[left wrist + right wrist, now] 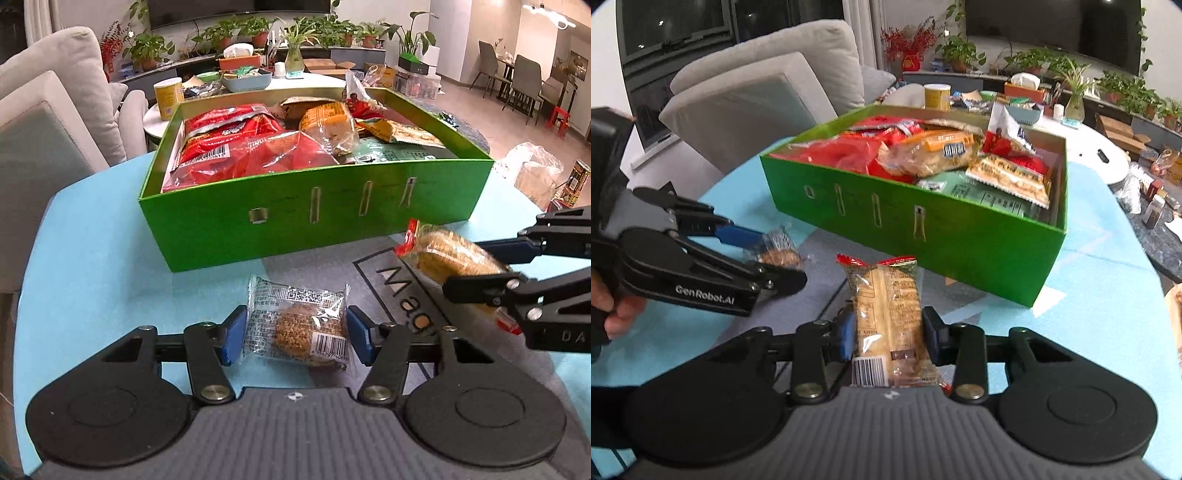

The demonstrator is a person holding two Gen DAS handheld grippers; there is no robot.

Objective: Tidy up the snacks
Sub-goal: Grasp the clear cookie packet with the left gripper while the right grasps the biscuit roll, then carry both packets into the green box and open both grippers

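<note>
Two wrapped snacks gripped over the near part of the light-blue table (pixel 92 236), both short of the green box (pixel 295 218).

Left gripper (pixel 295 332): blue pads (pixel 232 338) pressed against either side of a clear-wrapped round grain cake (pixel 301 326), barcode facing up, jaws closed on the wrapper. Packet held low over the table near its front edge, just left of the grey mat (pixel 369 266) with printed letters; hard to say whether the packet's underside touches the surface or hangs just above it. Seen from the right wrist view as the left gripper (pixel 783 258) reaching in from the left side, held by a hand (pixel 617 314), same cake (pixel 779 254) between its tips.

Right gripper (pixel 888 336): clamped on a long biscuit pack (pixel 886 321) with red crimped end, pack pointing forward toward the box front wall. From the left wrist view, right gripper (pixel 480 269) entering from the right edge, biscuit pack (pixel 447 254) lifted clear of the mat, red end nearest the box.

Green box (pixel 960 240) set across the middle of the table, open-topped, packed with red bags (pixel 236 147), a clear bag of pale pieces (pixel 931 155) and a green flat packet (pixel 982 192) toward its right end.

Beyond the far table edge: yellow canister (pixel 168 98), grey sofa (pixel 768 99), row of potted plants (pixel 258 29).
</note>
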